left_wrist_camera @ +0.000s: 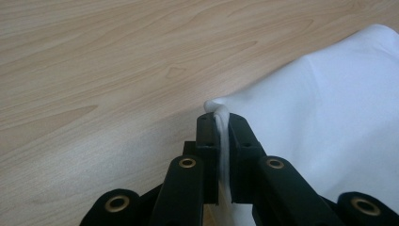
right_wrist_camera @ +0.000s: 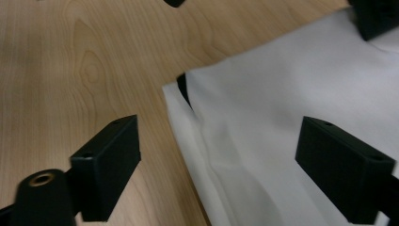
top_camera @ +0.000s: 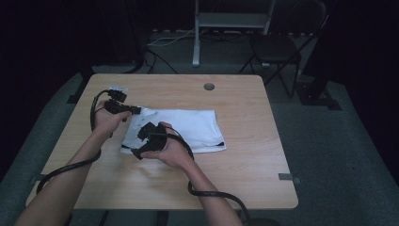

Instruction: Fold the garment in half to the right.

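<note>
A white folded garment [top_camera: 181, 129] is laid flat on the wooden tabletop [top_camera: 244, 174], near its middle. One far corner of it is already pinched by the left claw [left_wrist_camera: 219, 123], whose jaws are closed on the cloth. The right claw [right_wrist_camera: 219, 155] is held wide open just above the near corner, which is not yet gripped. The second grasp, and most probably the next fold, is judged to remain.

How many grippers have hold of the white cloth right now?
1. The left gripper is shut on the folded white cloth's far-left corner; the right gripper hangs open over its near-left corner, gripping nothing.
</note>
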Action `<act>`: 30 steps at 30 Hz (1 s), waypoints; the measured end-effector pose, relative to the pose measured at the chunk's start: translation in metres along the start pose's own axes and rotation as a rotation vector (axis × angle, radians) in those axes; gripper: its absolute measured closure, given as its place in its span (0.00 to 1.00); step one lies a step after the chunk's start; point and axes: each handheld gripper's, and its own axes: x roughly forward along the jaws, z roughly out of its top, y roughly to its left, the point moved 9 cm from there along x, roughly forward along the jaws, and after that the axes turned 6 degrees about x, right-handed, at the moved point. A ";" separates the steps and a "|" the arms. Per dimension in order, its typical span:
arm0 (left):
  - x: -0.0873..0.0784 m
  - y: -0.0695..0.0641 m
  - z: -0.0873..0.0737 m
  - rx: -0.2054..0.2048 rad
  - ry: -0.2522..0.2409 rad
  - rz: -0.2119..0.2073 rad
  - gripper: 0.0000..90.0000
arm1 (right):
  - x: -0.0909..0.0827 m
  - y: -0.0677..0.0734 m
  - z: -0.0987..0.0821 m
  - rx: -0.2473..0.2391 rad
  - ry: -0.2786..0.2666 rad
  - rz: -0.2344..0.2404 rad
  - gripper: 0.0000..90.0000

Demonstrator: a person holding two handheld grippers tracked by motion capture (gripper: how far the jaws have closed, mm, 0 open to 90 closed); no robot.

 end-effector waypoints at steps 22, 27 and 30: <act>-0.001 0.002 -0.003 0.016 0.016 -0.015 0.94 | 0.061 0.019 0.010 -0.051 0.091 -0.012 0.43; -0.001 0.002 -0.004 0.010 0.019 -0.017 0.94 | 0.065 0.019 0.010 -0.052 0.113 -0.019 0.53; -0.001 0.002 -0.005 0.015 0.020 -0.020 0.94 | 0.066 0.018 0.009 -0.060 0.115 -0.029 0.58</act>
